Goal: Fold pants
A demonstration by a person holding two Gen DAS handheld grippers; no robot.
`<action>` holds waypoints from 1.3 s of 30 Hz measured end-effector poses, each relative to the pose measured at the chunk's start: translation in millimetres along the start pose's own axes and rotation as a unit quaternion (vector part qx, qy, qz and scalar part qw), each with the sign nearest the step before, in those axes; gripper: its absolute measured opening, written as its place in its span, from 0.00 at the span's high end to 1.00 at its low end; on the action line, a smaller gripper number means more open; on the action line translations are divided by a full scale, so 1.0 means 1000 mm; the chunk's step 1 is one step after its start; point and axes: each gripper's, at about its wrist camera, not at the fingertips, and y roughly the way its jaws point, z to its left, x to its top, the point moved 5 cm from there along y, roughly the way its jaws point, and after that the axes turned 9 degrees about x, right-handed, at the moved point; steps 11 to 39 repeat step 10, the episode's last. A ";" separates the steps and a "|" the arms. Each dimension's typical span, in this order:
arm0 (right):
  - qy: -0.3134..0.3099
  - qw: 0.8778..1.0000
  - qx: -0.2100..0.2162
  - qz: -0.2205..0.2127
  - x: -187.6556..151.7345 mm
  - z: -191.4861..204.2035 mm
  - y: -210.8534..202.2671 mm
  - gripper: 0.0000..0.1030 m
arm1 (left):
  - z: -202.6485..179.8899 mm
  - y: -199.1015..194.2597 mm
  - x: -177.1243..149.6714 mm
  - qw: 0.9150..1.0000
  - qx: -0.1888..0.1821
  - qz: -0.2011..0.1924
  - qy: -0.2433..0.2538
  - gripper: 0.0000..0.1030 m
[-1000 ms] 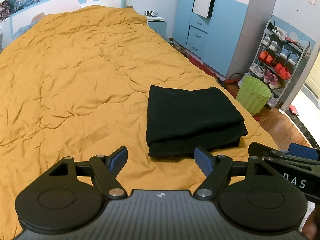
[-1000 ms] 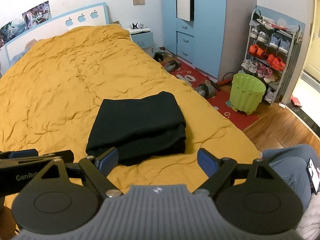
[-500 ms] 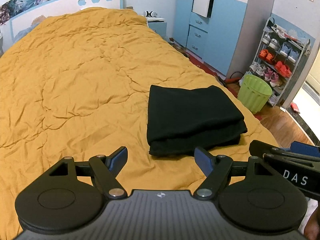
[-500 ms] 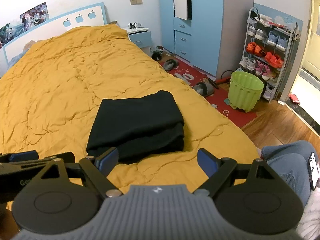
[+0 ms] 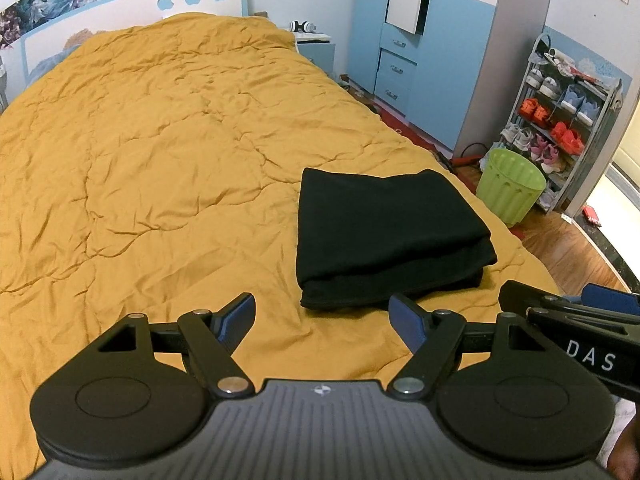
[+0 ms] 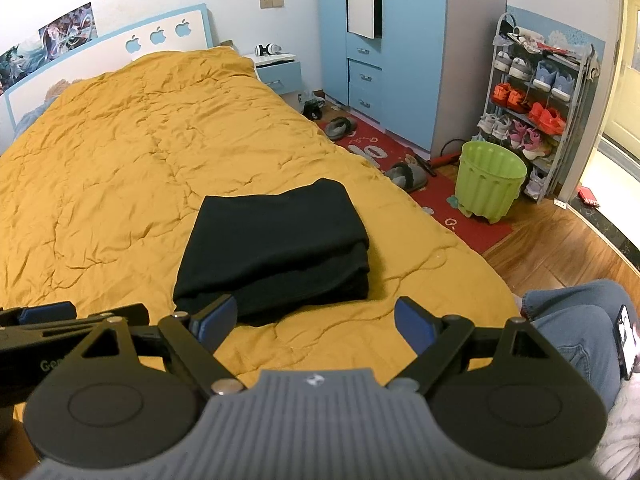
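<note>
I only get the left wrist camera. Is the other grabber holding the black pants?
Observer: No. The right gripper is open with nothing between its fingers. The folded pants lie on the yellow bedspread just ahead of it.
Operator: Is anything on the floor next to the bed? I can't see down there.
Observer: Yes, grey slippers sit on a red rug beside the bed.
Operator: Can you see the person?
Observer: Only a knee in blue jeans, at the lower right of the right wrist view.
</note>
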 end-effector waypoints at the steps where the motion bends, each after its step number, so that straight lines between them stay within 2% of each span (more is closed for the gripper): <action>1: 0.001 1.000 0.000 0.000 0.000 0.000 -0.001 0.20 | 0.000 0.000 0.000 1.000 0.000 0.000 0.000 0.14; 39: -0.001 1.000 -0.001 0.000 -0.001 0.001 -0.002 0.20 | 0.001 -0.001 -0.002 1.000 0.008 -0.008 0.003 0.14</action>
